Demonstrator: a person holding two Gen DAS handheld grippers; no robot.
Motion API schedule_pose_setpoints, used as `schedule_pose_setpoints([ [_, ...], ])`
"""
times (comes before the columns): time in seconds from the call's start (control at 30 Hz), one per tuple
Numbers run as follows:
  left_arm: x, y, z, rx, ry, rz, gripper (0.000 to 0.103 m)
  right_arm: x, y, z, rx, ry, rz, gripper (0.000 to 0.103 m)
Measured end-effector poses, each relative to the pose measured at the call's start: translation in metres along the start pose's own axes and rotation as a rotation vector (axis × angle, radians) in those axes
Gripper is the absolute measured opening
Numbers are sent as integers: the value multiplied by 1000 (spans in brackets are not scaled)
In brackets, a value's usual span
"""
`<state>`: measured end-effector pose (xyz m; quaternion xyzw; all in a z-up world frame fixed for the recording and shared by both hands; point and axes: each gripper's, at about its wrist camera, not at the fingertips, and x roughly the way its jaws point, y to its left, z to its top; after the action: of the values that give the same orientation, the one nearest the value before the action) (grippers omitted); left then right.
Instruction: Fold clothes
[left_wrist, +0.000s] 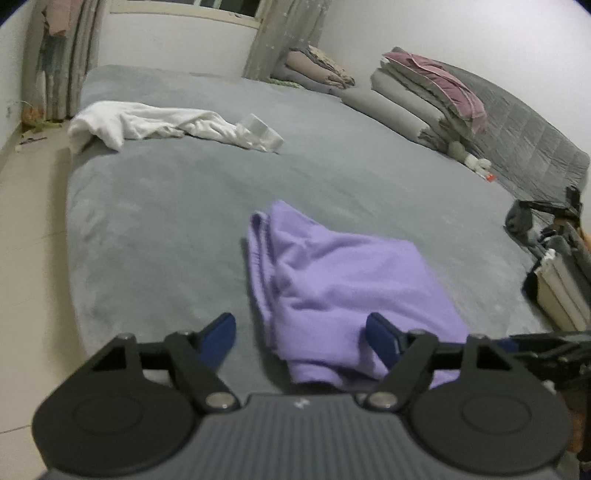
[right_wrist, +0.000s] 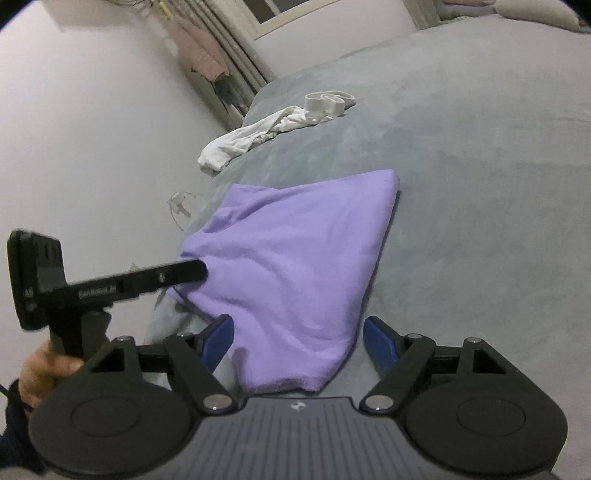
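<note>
1. Looking down the left gripper, its two blue fingertips are spread wide with nothing pinched between them.
2. A purple garment lies on the grey bed right ahead of those tips. It's bunched and partly folded, and its near edge falls in the gap between the fingers, closer to the right-hand tip. Can't tell if either finger actually touches the cloth.
3. Same deal on the right gripper: tips wide apart, gripping nothing.
4. From the right wrist view the purple garment looks like a flat, roughly folded slab just ahead of the tips, with its near corner sitting between them.
5. In that view the left gripper's body comes in from the left of the right one, held by the person's left hand, and its front end reaches the left edge of the purple cloth.
6. Well beyond both tongs, a crumpled white garment sits near the bed's far-left edge.
7. Way off to the right of the left gripper, folded quilts are stacked at the far side of the bed.
</note>
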<state>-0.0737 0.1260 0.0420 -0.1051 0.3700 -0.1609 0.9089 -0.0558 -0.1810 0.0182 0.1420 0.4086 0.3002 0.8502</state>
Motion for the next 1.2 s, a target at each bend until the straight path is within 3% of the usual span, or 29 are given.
schedule_pose_setpoints([
  [0.1,9,0,1,-23,16,-37,79,4,-1,1,8,-10,4,78],
  [0.37,29,0,3,-27,35,-35,79,13,-10,4,52,-41,33,77],
  [0.4,30,-2,3,-20,33,-25,75,14,-9,4,49,-44,27,74],
  [0.47,32,0,5,-25,32,-21,42,16,-9,5,43,-51,9,66],
  [0.53,32,4,5,-50,34,-38,37,16,-11,6,55,-57,-3,44],
  [0.63,31,6,6,-61,27,-40,35,16,-15,7,73,-65,-2,26],
  [0.73,25,5,8,-67,12,-38,33,13,-12,9,49,-79,-9,16],
  [1.0,13,-15,21,-29,-50,-67,31,-16,3,24,-65,-164,-76,13],
  [1.2,21,-33,35,-12,-39,-125,30,-44,2,27,-85,-209,-127,12],
])
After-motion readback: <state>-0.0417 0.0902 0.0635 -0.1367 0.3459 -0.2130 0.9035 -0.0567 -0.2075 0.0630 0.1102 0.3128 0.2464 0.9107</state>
